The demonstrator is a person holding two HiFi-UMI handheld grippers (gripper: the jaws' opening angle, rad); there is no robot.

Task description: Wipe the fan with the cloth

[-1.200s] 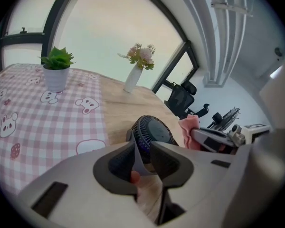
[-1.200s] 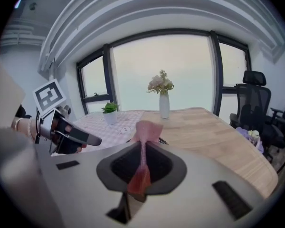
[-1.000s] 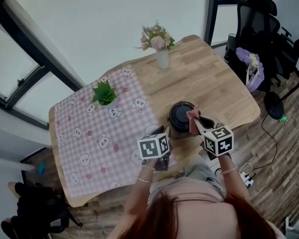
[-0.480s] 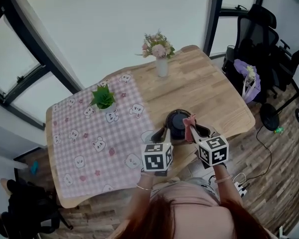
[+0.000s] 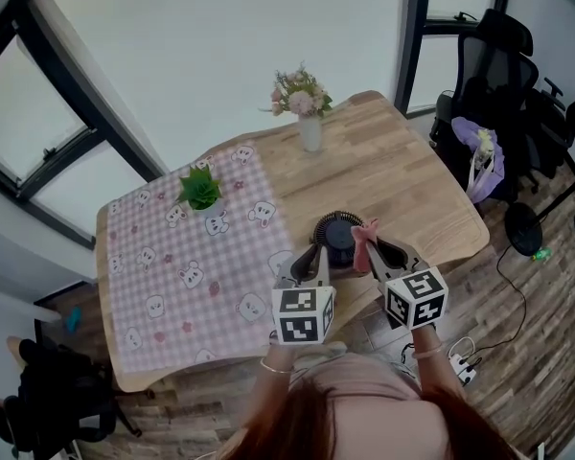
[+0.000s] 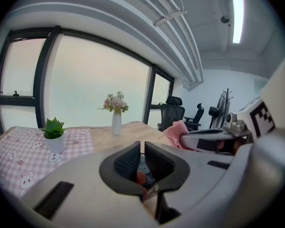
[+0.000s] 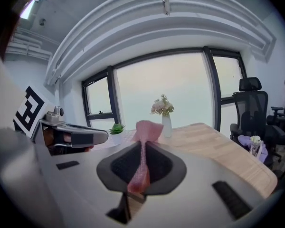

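Observation:
A small black round fan [image 5: 337, 234] stands on the wooden table [image 5: 412, 175] near its front edge. My right gripper [image 5: 372, 247] is shut on a pink cloth [image 5: 367, 234], which it holds against the fan's right side. In the right gripper view the cloth [image 7: 147, 129] sticks up out of the closed jaws of the right gripper [image 7: 143, 148]. My left gripper [image 5: 311, 255] sits at the fan's left side. In the left gripper view the left gripper [image 6: 142, 148] has its jaws together, with only a slit between them. The fan shows dark below them.
A white vase of flowers [image 5: 310, 127] stands at the table's far edge. A small potted plant [image 5: 200, 192] sits on the pink checked tablecloth [image 5: 172, 276] to the left. Black office chairs [image 5: 503, 56] and a purple bag [image 5: 481, 156] are on the right, beyond the table.
My left gripper has moved forward from the tablecloth's edge to the fan's left side. The right gripper with the cloth has stayed at the fan's right side.

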